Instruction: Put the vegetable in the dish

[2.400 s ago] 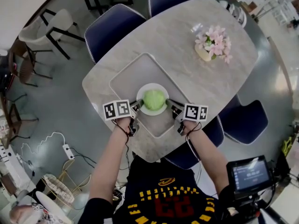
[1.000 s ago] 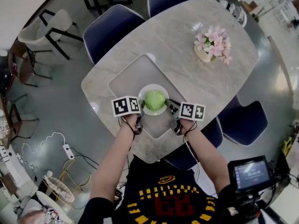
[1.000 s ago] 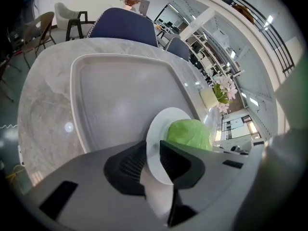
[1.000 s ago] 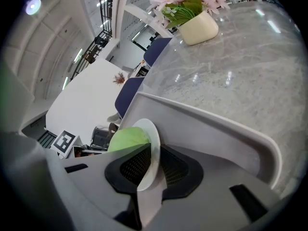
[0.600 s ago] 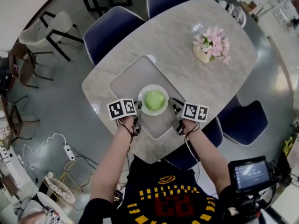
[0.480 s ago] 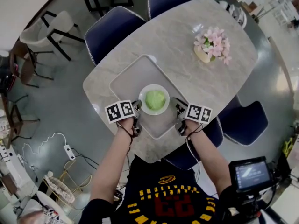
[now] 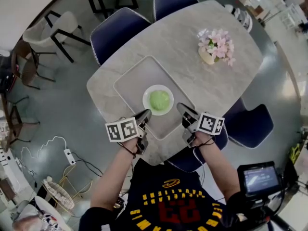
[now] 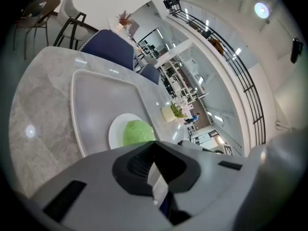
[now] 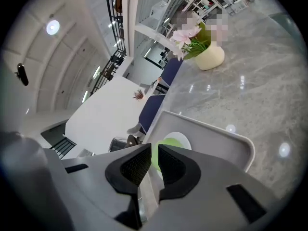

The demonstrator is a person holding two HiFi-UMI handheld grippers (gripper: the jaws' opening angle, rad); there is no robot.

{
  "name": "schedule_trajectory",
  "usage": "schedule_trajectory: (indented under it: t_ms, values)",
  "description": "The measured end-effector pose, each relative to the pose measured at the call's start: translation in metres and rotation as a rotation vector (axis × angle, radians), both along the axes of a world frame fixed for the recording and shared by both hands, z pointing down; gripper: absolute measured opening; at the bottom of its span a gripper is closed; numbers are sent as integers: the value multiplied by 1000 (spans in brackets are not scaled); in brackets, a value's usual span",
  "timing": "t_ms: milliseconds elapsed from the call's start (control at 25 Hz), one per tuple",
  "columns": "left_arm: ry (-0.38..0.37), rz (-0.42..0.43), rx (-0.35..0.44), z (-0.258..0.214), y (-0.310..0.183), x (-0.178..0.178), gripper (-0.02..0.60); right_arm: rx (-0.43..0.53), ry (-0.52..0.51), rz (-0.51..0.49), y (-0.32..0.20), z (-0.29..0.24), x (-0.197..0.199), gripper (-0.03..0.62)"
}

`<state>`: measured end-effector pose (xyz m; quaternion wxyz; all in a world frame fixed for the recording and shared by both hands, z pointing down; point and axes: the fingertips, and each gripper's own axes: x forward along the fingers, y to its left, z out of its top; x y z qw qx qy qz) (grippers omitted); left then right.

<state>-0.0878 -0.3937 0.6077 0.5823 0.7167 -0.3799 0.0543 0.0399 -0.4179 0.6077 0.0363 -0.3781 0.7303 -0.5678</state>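
Step in hand: placement, which I judge complete. The green vegetable [image 7: 159, 99] lies centred in the white dish [image 7: 146, 103], and the dish stands on the grey tray [image 7: 134, 81] on the table [image 7: 192, 66].

Left tongs [image 7: 143, 116]: just beside the dish, on its near-left side as the person faces it, and not touching it. The jaws are pressed together with nothing between them.

Right tongs [image 7: 184, 111]: near the dish on its near-right side, and apart from it. The jaws are drawn in to a thin slit and hold nothing.

Next move: no re-grasp appears necessary. It calls only for carrying both tongs clear of the dish, keeping the jaw tips off its rim so the dish does not slide on the tray.
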Motion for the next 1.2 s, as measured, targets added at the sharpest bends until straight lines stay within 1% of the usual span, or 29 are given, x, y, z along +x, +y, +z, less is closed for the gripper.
schedule_trajectory:
  t_ms: [40,80,120,200,280,440,600,800,960,1080,1200]
  values:
    - [11,6,17,-7,5,2,0,19,-10,-9,3,-9,-3,47]
    - [23,5,31,-15,9,3,0,39,-19,-19,6,-18,-6,12]
    - [37,0,46,-22,13,4,0,58,-28,-29,9,-26,-10,5]
    - [55,-5,83,-36,20,6,0,86,-42,-47,17,-40,-16,5]
    - [58,4,116,-49,29,8,0,105,-35,-69,28,-50,-20,5]
    - [74,55,130,-64,58,15,0,136,1,-133,55,-63,-25,5]
    - [71,60,156,-74,77,13,0,164,16,-183,78,-73,-29,5]
    - [68,78,229,-101,97,22,0,264,25,-272,96,-109,-48,5]
    - [85,93,285,-122,111,32,0,351,48,-324,110,-131,-60,5]
    - [93,87,305,-130,118,30,0,393,73,-345,118,-139,-63,5]
    - [80,82,329,-137,124,25,0,425,65,-350,124,-148,-65,5]
